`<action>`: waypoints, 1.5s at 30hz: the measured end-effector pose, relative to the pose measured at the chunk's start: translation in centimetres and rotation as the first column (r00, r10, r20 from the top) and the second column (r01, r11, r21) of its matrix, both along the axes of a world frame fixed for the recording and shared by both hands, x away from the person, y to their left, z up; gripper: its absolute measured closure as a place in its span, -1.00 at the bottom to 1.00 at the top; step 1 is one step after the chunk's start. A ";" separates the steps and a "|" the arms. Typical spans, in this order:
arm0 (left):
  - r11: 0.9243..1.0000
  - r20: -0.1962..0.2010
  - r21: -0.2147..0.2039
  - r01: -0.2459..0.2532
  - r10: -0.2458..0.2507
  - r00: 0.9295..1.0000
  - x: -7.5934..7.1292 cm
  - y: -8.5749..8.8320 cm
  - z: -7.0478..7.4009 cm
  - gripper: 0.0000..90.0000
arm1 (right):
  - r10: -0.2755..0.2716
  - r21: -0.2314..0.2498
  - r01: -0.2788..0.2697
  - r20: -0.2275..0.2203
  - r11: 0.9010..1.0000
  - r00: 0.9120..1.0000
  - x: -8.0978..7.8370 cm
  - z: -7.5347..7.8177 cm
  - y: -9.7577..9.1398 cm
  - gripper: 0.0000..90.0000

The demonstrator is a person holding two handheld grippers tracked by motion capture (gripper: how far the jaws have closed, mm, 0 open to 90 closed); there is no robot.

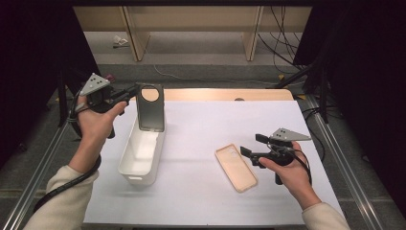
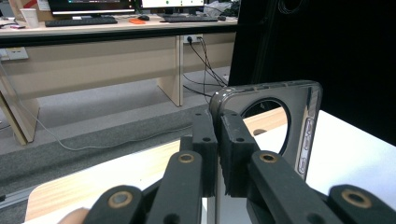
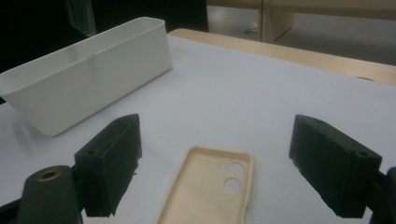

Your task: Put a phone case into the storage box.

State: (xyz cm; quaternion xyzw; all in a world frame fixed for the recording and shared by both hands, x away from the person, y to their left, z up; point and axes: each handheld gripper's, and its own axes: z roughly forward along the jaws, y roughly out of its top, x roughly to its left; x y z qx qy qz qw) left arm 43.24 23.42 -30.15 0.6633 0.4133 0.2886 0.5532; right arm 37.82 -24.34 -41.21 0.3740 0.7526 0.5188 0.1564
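My left gripper [image 1: 134, 91] is shut on the top edge of a dark grey phone case [image 1: 151, 108] with a round camera hole. It holds the case upright over the far end of a white rectangular bin [image 1: 141, 154]. In the left gripper view both jaws pinch the rim of the dark case [image 2: 299, 116]. A beige phone case [image 1: 235, 167] lies inner side up on the white table cover, just left of my right gripper [image 1: 250, 144]. That gripper stands open with nothing between its jaws; its own view shows the beige case [image 3: 212, 186] between and ahead of the pads.
The white bin [image 3: 88, 70] lies lengthwise on the left half of the white cover [image 1: 201, 129]. A wooden table edge [image 1: 225, 94] runs along the back. Metal rails flank the table, with cables and wooden desk legs on the floor beyond.
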 end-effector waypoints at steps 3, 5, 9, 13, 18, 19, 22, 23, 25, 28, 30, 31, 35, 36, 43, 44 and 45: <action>1.000 0.001 0.001 0.000 0.000 1.000 0.3 0.2 0.0 0.89 | -0.003 0.000 0.003 -0.001 1.000 1.000 0.0 0.0 -0.1 -0.61; 1.000 0.005 0.010 0.000 0.000 1.000 0.5 0.4 0.0 0.89 | -0.005 0.001 0.005 -0.002 1.000 1.000 -0.1 0.0 -0.2 -0.60; 1.000 0.008 0.018 -0.002 0.002 1.000 0.8 0.7 -0.2 0.89 | -0.007 0.001 0.007 -0.002 1.000 1.000 -0.1 -0.1 -0.3 -0.60; 1.000 0.007 0.022 -0.008 0.007 1.000 1.3 0.8 -0.5 0.90 | -0.006 0.000 0.006 0.000 1.000 1.000 -0.1 -0.1 -0.3 -0.60; 0.999 0.003 0.033 -0.015 0.015 1.000 1.9 1.0 -0.9 0.89 | -0.009 0.000 0.009 -0.002 1.000 1.000 -0.2 -0.1 -0.4 -0.60; 0.999 0.002 0.034 -0.015 0.015 1.000 1.9 1.0 -0.9 0.89 | -0.009 -0.001 0.009 -0.002 1.000 1.000 -0.2 -0.1 -0.5 -0.60; 0.999 -0.001 0.033 -0.019 0.019 1.000 2.3 1.2 -1.1 0.89 | -0.009 0.000 0.009 -0.003 1.000 1.000 -0.2 -0.1 -0.5 -0.60; 0.999 0.000 0.032 -0.019 0.019 1.000 2.4 1.2 -1.2 0.90 | -0.009 -0.001 0.009 -0.002 1.000 1.000 -0.2 -0.1 -0.5 -0.60; 0.999 0.000 0.033 -0.019 0.019 1.000 2.6 1.3 -1.3 0.90 | -0.011 0.000 0.011 -0.003 1.000 1.000 -0.2 -0.1 -0.6 -0.60; 0.999 -0.003 0.033 -0.022 0.022 1.000 2.8 1.4 -1.5 0.89 | -0.011 -0.003 0.011 -0.004 1.000 1.000 -0.2 -0.2 -0.6 -0.60; 0.999 -0.005 0.034 -0.027 0.027 1.000 2.9 1.5 -1.6 0.89 | -0.011 -0.004 0.011 -0.006 1.000 1.000 -0.2 -0.2 -0.6 -0.60; 0.999 -0.006 0.034 -0.029 0.029 1.000 3.0 1.5 -1.7 0.90 | -0.010 -0.004 0.010 -0.006 1.000 1.000 -0.2 -0.3 -0.6 -0.60; 0.999 -0.007 0.038 -0.033 0.033 0.999 3.2 1.7 -1.9 0.90 | -0.010 -0.006 0.010 -0.005 1.000 1.000 -0.3 -0.3 -0.6 -0.60; 0.999 -0.006 0.041 -0.033 0.034 0.999 3.3 1.7 -2.0 0.89 | -0.010 -0.006 0.010 -0.005 1.000 1.000 -0.3 -0.3 -0.6 -0.60; 0.998 -0.004 0.046 -0.040 0.041 0.999 3.8 2.0 -2.4 0.89 | -0.010 -0.008 0.010 -0.006 1.000 1.000 -0.3 -0.4 -0.6 -0.60; 0.998 -0.006 0.047 -0.042 0.043 0.999 3.9 2.0 -2.5 0.89 | -0.009 -0.008 0.009 -0.006 1.000 1.000 -0.3 -0.4 -0.6 -0.60; 0.998 -0.007 0.050 -0.043 0.044 0.999 4.0 2.1 -2.6 0.89 | -0.010 -0.008 0.010 -0.006 1.000 1.000 -0.3 -0.4 -0.6 -0.60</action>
